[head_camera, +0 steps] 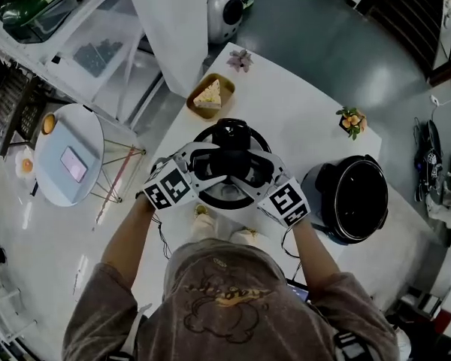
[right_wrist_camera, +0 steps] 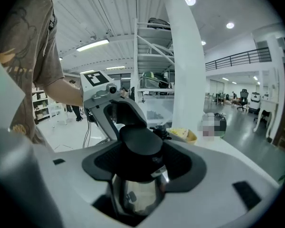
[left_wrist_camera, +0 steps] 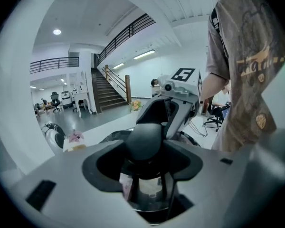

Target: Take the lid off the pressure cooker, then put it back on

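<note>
The pressure cooker (head_camera: 207,137) stands in the middle of the white table, its steel lid (head_camera: 224,192) over it. Whether the lid is seated I cannot tell. A black handle (head_camera: 230,161) crosses the lid. My left gripper (head_camera: 210,164) comes at the handle from the left and my right gripper (head_camera: 252,168) from the right. They face each other, angled down. In the left gripper view the handle's rounded end (left_wrist_camera: 145,137) fills the gap between the jaws, with shiny steel below it. The right gripper view shows the other end (right_wrist_camera: 139,141) held the same way.
A second silver pot with a dark top (head_camera: 352,198) stands at the table's right edge. A wooden tray with a cake slice (head_camera: 210,95), a pink flower (head_camera: 240,59) and a small plant (head_camera: 352,120) lie farther back. A round side table (head_camera: 69,164) is at the left.
</note>
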A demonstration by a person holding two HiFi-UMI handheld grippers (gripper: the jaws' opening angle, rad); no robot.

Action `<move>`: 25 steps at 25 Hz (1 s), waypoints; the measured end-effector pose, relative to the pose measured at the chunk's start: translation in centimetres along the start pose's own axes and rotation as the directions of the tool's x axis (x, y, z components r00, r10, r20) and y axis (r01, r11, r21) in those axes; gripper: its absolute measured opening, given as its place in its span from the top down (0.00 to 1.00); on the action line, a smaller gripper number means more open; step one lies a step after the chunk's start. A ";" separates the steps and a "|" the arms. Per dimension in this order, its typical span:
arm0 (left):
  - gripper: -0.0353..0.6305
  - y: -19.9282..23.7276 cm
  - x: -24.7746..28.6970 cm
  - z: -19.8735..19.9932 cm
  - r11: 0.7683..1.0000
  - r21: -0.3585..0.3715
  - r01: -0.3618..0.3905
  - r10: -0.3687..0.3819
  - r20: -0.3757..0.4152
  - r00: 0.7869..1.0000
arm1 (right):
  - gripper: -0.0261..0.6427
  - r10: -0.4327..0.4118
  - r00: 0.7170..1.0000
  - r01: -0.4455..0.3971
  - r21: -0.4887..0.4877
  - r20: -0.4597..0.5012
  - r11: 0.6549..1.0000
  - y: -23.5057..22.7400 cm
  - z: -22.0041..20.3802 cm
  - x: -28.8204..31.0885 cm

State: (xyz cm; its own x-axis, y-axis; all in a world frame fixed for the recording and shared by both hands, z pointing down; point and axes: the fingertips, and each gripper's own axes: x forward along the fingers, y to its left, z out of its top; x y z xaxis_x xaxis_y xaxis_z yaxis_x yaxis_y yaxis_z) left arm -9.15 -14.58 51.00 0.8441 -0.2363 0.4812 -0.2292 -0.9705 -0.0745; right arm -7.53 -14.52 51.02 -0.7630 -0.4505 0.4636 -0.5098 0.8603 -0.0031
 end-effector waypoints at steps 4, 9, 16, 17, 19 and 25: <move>0.56 0.1 1.5 -2.3 1.000 -0.022 0.008 -0.009 -0.016 1.000 | 0.56 0.002 1.000 -0.002 0.005 -0.017 1.000 -0.4 -2.2 1.3; 0.56 0.2 2.8 -4.5 0.999 -0.031 0.014 -0.015 -0.030 0.999 | 0.56 0.002 1.000 -0.002 0.018 -0.027 1.000 -0.7 -4.5 2.6; 0.56 0.1 3.8 -6.3 1.000 -0.008 -0.001 0.001 -0.048 0.999 | 0.56 -0.002 1.000 0.002 0.011 -0.032 1.000 -0.6 -6.3 3.6; 0.56 0.1 3.9 -6.4 1.000 0.001 -0.005 0.005 -0.053 0.999 | 0.56 -0.004 0.999 0.004 0.009 -0.032 1.000 -0.6 -6.5 3.7; 0.56 0.1 4.1 -6.6 1.000 0.018 -0.013 0.014 -0.062 0.998 | 0.56 -0.007 0.999 0.008 0.010 -0.035 1.000 -0.7 -6.8 3.8; 0.56 0.0 4.3 -6.8 0.999 0.035 -0.017 0.020 -0.069 0.997 | 0.56 -0.018 0.999 0.019 0.024 -0.043 1.000 -0.7 -7.2 3.8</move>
State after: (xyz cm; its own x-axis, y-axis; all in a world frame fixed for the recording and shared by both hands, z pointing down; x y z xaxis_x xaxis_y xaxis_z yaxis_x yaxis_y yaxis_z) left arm -8.82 -15.25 59.01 0.8040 -0.2516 0.5388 -0.2269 -0.9673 -0.1131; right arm -7.22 -15.11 59.20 -0.7362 -0.4550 0.5010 -0.5334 0.8457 -0.0157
